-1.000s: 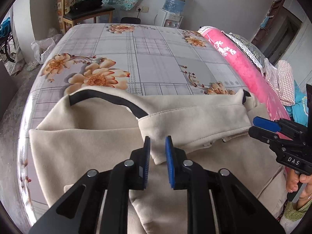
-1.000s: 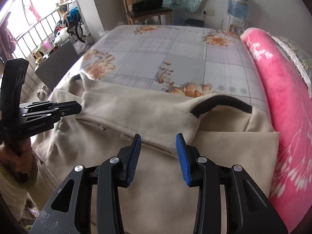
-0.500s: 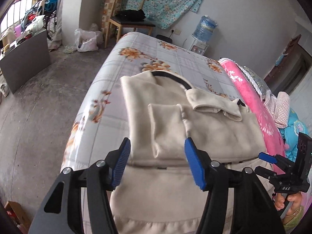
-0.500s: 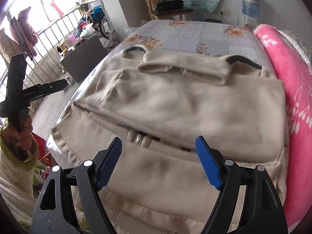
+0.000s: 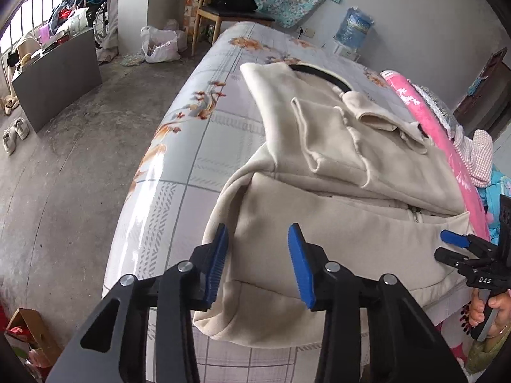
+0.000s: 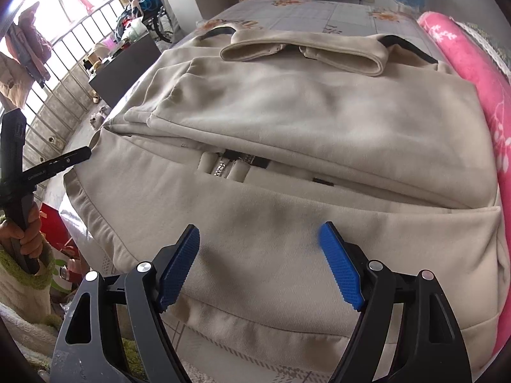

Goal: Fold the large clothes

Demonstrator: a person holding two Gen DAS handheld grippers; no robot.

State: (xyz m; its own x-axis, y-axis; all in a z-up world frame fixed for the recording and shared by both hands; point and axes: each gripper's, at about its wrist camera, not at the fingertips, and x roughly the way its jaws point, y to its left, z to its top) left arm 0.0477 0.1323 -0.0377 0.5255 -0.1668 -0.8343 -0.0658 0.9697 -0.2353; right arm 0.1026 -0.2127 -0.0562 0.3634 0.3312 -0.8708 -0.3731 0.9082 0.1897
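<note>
Left gripper sits over the near-left corner of the coat, at the bed's left edge; its jaws are closing, with the hem corner below the gap and the pads not yet on cloth. Right gripper hangs over the near hem, right of centre, fingers spread wide and empty.

The coat lies flat across the bed's near end, its long axis running across the bed, with the hem towards the grippers and the collar at the far side. Each hand is nearest its own hem corner, so the next fold likely goes hem-to-collar.

Count: one coat, two grippers, one pink blanket along the bed's right edge.
</note>
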